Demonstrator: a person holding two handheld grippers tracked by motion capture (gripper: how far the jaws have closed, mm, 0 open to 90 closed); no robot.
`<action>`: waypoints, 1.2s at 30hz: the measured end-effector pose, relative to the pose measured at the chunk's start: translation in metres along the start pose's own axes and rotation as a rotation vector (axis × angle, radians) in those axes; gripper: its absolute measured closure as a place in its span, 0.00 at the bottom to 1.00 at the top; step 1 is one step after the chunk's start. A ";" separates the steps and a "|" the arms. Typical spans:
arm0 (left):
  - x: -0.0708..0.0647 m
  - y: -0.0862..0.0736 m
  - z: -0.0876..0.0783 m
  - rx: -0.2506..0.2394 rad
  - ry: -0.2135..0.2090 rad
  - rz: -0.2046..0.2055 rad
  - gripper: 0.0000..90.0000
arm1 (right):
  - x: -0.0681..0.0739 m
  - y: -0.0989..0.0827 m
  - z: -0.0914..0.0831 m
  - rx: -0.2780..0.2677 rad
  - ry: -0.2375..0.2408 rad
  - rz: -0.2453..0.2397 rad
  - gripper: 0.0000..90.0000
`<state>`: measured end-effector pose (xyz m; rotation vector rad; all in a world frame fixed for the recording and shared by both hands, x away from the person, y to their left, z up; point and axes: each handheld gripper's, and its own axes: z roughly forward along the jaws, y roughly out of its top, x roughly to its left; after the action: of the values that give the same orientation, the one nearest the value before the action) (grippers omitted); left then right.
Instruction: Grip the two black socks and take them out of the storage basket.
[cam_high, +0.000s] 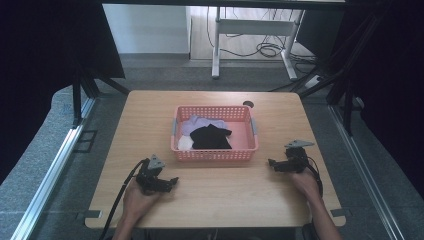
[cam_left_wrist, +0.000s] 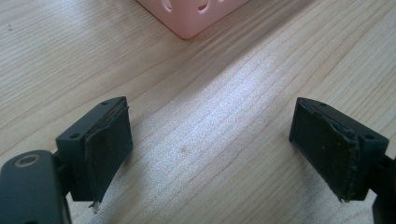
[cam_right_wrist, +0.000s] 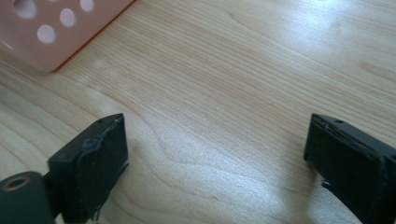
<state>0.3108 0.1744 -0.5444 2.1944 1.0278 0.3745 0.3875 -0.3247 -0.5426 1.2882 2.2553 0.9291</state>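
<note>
Fingers of left gripper (cam_left_wrist: 210, 140) and right gripper (cam_right_wrist: 217, 158) spread wide, empty; basket (cam_high: 216, 155) clothes partly hidden.

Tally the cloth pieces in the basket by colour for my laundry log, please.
Black cloth: 1
Lavender cloth: 1
White cloth: 1
Total: 3 pieces visible in the pink basket; anything underneath them is hidden.

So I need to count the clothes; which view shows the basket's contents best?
The high view: it looks down into the pink basket, showing a black garment, a lavender one and something white. Both gripper views catch just an outer corner of the basket.
</note>
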 end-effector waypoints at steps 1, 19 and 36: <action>0.000 0.000 0.000 0.000 0.000 0.000 0.14 | 0.001 0.000 0.000 0.002 -0.004 0.003 0.04; 0.000 0.000 0.000 0.000 -0.002 0.002 0.14 | 0.003 0.001 0.001 0.017 -0.014 0.012 0.02; 0.001 0.000 0.000 -0.002 -0.003 0.006 0.14 | 0.008 0.010 -0.004 0.080 -0.008 -0.007 0.11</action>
<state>0.3117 0.1745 -0.5446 2.1956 1.0195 0.3751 0.3869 -0.3158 -0.5329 1.3150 2.3104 0.8377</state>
